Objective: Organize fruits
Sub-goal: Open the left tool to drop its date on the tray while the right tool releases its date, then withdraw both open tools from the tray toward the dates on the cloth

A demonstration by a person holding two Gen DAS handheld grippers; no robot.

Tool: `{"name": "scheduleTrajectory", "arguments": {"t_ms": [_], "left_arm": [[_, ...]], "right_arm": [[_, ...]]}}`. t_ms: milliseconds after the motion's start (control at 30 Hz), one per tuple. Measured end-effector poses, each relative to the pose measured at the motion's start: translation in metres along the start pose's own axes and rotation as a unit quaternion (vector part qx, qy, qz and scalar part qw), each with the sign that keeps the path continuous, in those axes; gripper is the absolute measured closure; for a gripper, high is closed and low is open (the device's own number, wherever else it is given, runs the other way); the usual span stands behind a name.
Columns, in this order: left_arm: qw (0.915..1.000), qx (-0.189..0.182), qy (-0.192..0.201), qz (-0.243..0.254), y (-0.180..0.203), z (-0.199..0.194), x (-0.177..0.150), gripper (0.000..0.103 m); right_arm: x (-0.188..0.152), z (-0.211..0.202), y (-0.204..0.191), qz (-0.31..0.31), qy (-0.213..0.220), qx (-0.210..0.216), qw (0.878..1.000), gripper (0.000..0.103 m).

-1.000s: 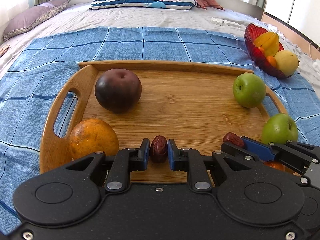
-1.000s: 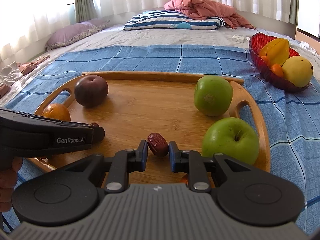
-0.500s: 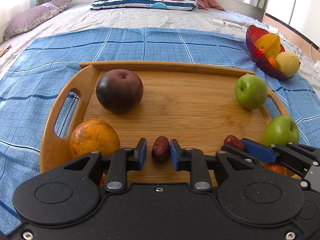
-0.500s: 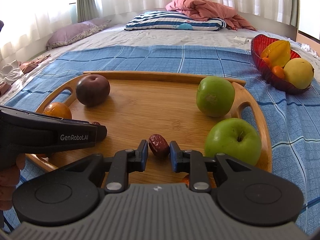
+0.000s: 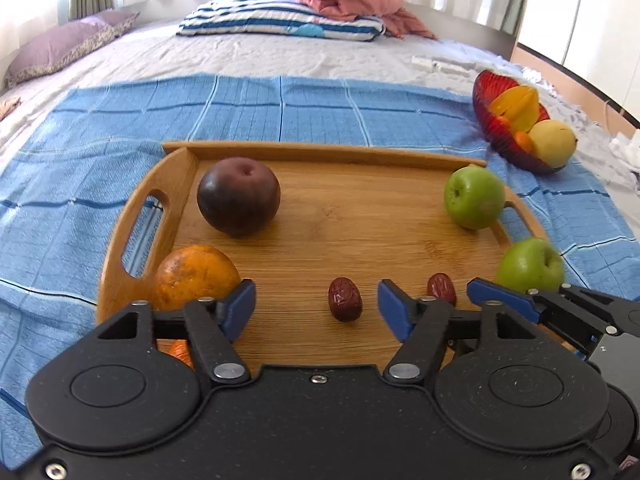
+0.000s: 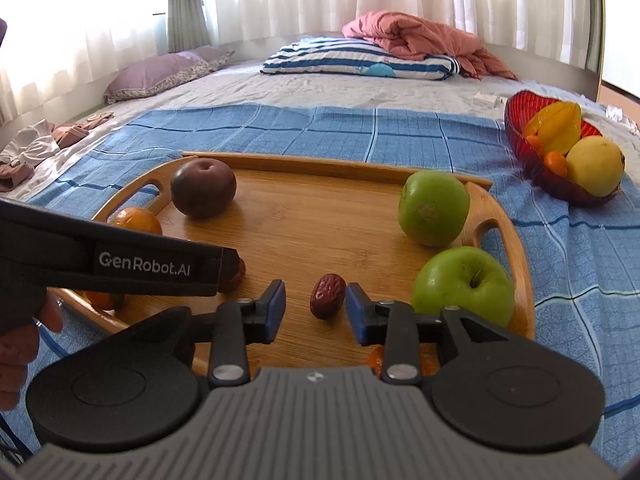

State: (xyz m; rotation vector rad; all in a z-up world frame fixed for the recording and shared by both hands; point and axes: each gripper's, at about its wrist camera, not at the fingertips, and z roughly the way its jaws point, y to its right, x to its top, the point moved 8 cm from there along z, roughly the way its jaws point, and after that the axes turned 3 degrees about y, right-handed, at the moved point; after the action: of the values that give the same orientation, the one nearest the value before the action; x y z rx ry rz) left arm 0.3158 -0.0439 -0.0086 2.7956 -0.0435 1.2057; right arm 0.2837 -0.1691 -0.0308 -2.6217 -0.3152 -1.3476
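On the wooden tray [image 5: 312,240], going from its left handle, an orange [image 5: 196,276] sits in the near corner with a dark plum [image 5: 238,196] behind it. The left gripper [image 5: 316,308] is opening, its blue pads clear of the red date [image 5: 345,304] lying on the tray between them. Just right, the right gripper [image 6: 316,308] is likewise opening around a second date [image 6: 328,295], not touching it, with two green apples [image 6: 434,208] by the right handle and a red fruit bowl [image 6: 520,140] well apart on the blue blanket [image 6: 320,128].
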Motion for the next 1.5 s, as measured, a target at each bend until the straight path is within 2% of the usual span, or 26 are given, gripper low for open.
{"name": "scheduleTrajectory", "arguments": {"t_ms": [167,333,600,933,1167,1500], "left_arm": [[0.9993,0.001,0.032,0.018,-0.001,-0.027,0.001,0.023],[0.9982,-0.014,0.055,0.018,-0.003,-0.056,-0.003,0.013],[0.9962,-0.035,0.074,0.028,-0.002,-0.095,-0.017,0.01],[0.9943,-0.052,0.089,0.025,-0.002,-0.134,-0.032,0.009],[0.9938,-0.059,0.09,0.028,0.001,-0.155,-0.054,0.008],[0.995,-0.069,0.068,0.025,0.009,-0.162,-0.096,0.008]], "right_arm": [[0.003,-0.014,-0.001,-0.005,0.018,0.001,1.0,0.037],[0.005,-0.031,0.001,0.002,0.038,0.002,0.999,0.028],[0.005,-0.063,0.002,-0.003,0.074,-0.001,0.997,0.018],[0.0,-0.092,-0.005,-0.025,0.098,-0.004,0.995,0.015],[-0.016,-0.101,-0.005,-0.036,0.095,-0.006,0.995,0.015],[-0.041,-0.102,0.011,-0.018,0.072,-0.003,0.997,0.015]]}}
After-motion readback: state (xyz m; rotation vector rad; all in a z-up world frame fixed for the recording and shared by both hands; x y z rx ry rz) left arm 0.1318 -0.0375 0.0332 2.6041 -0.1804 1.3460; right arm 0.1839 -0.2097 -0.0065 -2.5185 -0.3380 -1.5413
